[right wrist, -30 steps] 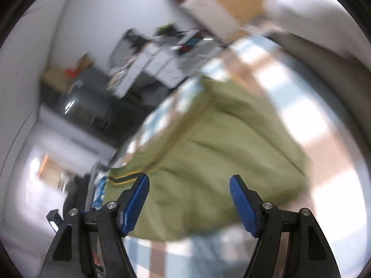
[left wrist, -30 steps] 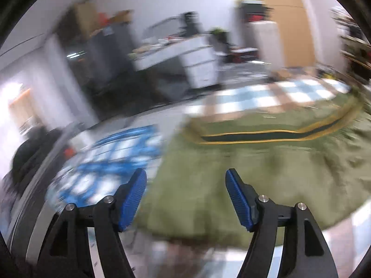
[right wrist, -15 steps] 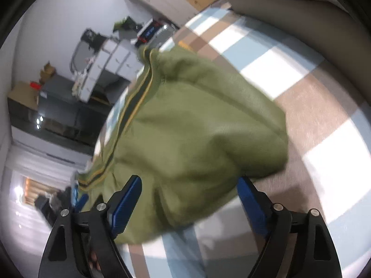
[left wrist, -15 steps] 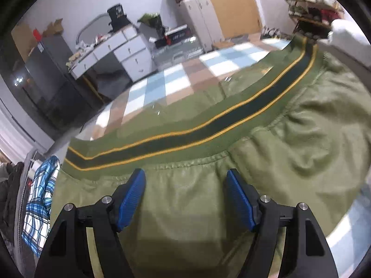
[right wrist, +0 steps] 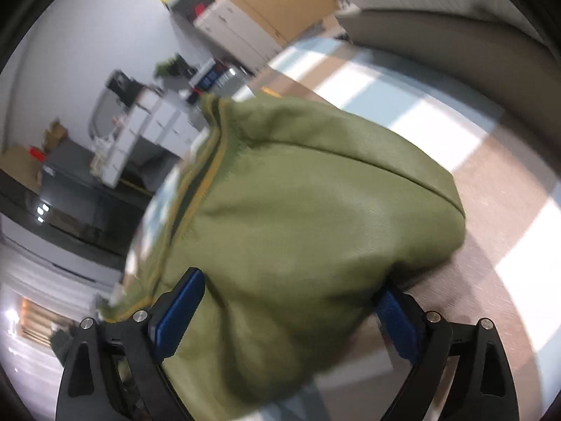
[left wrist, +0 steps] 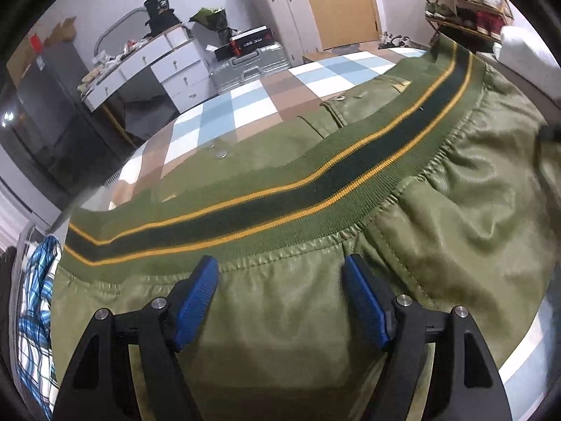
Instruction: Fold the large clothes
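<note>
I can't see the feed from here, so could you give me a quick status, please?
Both claws open: left claw, right claw. Green jacket spread on checkered mat, ungrasped. Nothing in the way.

Left claw (left wrist: 280, 301), blue pads spread wide, angled downward. Right claw (right wrist: 285, 310) likewise agape, rolled sideways. Nothing pinched.

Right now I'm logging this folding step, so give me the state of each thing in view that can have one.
Green jacket: lying on the checkered surface, striped hem band on top, bunched at one end.
Left tongs: open, over the jacket just below the hem band.
Right tongs: open, jacket fabric between the blue pads.
White drawers: shut.
Plaid garment: heaped beside the jacket.
</note>
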Motion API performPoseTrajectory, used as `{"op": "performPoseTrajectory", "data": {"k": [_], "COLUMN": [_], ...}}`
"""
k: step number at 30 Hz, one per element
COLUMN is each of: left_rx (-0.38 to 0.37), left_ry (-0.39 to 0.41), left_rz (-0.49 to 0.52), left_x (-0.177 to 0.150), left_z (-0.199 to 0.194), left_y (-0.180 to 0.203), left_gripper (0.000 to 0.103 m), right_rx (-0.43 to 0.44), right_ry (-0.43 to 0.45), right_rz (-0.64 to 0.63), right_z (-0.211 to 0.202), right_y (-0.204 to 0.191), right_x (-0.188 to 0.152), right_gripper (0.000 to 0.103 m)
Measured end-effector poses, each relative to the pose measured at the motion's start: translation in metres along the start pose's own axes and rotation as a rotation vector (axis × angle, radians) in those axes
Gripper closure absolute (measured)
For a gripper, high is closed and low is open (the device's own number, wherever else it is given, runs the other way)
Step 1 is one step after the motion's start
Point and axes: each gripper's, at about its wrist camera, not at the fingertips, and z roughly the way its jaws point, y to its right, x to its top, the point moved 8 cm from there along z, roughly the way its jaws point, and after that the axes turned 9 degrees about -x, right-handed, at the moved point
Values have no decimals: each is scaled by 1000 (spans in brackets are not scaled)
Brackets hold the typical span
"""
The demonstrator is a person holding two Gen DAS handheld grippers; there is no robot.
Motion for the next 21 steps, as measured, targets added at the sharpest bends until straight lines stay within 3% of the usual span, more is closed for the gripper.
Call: {"op": "performPoseTrajectory", "data": {"k": [2,4,6,8,11,14,17,21], "left_rx": [2,-1,-4,1,0,-5,-13,-22], "left_ry": [19,36,47,55,71,75,72,63], "left_rz": [7,7,-3,-5,-7,-5,-1,18], "left_x": [-2,-3,-4,-4,-6,-5,-5,-3], "left_z": [-1,-2,-2,-4,-5,-5,-5,-4], "left_y": [0,-1,-2,-1,0,-2,-2,-3], "left_gripper": [31,31,31,31,31,31,31,31], "right_rx": [92,221,268,242,192,138,53,37], "right_ry": [31,98,153,134,59,5,-25,-20], "right_rz": [-4,-65,-168,-172,-29,64,102,93], "right_z": [-13,-40,-64,-67,-49,-34,-27,-9], "right_y": [-12,-36,-55,-49,-8,20,27,21], "right_x": [4,9,6,-1,-6,-13,-28,-22], "right_gripper": [17,17,17,17,19,29,29,31]}}
